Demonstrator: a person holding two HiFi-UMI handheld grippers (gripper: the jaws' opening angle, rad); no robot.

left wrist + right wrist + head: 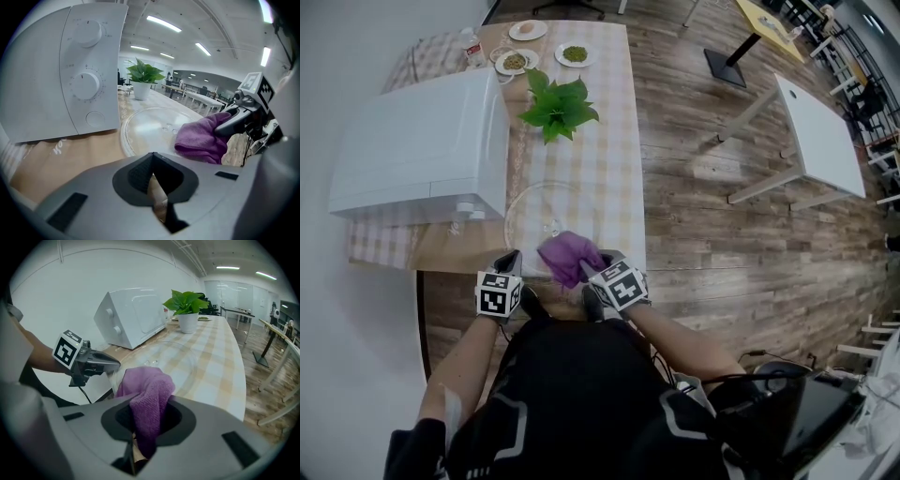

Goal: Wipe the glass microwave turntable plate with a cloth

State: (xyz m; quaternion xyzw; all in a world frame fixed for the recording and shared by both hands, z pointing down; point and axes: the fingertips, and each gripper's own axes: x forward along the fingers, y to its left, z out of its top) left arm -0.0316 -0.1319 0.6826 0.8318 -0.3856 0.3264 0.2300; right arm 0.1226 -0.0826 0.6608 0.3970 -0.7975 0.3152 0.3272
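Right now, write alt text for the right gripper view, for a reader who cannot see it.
A purple cloth, clamped in the right gripper, drapes onto the near edge of a glass plate on a checked table. The left gripper sits at the plate's rim; a white microwave and potted plant stand behind.

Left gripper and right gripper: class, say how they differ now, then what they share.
The right gripper is shut on the purple cloth, which lies on the glass plate; the left gripper is shut on nothing. The left gripper is nearer the microwave than the right gripper. Both sit at the plate's near edge.
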